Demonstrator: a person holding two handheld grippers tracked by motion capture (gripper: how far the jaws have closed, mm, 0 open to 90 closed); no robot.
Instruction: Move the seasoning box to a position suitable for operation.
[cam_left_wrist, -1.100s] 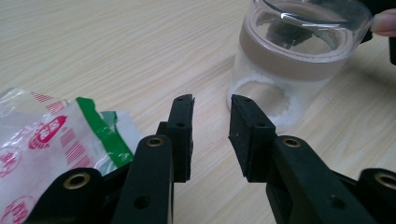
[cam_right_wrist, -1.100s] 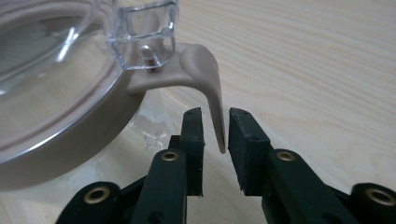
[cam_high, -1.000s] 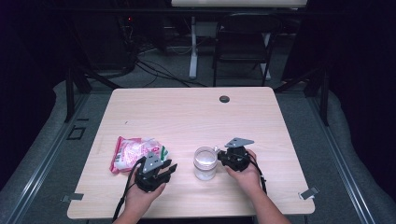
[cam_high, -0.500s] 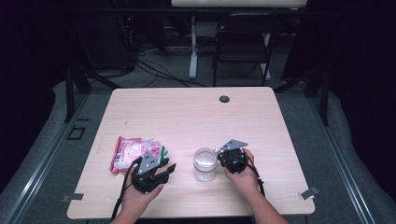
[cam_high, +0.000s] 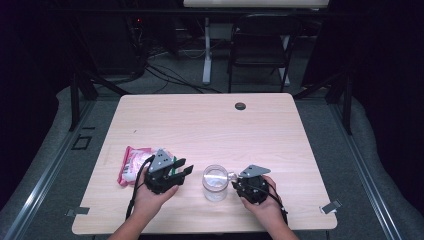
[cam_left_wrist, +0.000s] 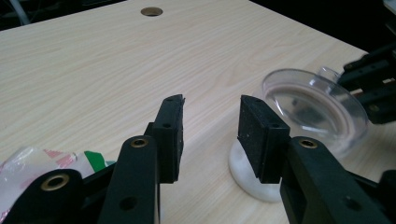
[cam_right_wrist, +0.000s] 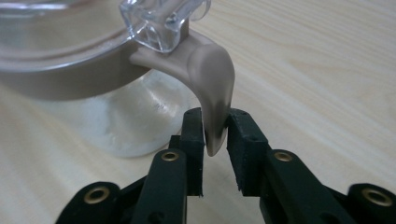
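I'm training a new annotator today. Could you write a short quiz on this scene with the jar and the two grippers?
1. True or false: the left gripper holds the snack bag.
2. Which part of the clear jar lies between the jaws of the right gripper? A) its base B) the beige latch tab C) nothing
3. Fill in: the dark round hole sits near the ____ edge of the table.

Key:
1. False. Its jaws, which have just been opening, stand apart with nothing between them.
2. B. These jaws have just been opening too.
3. far
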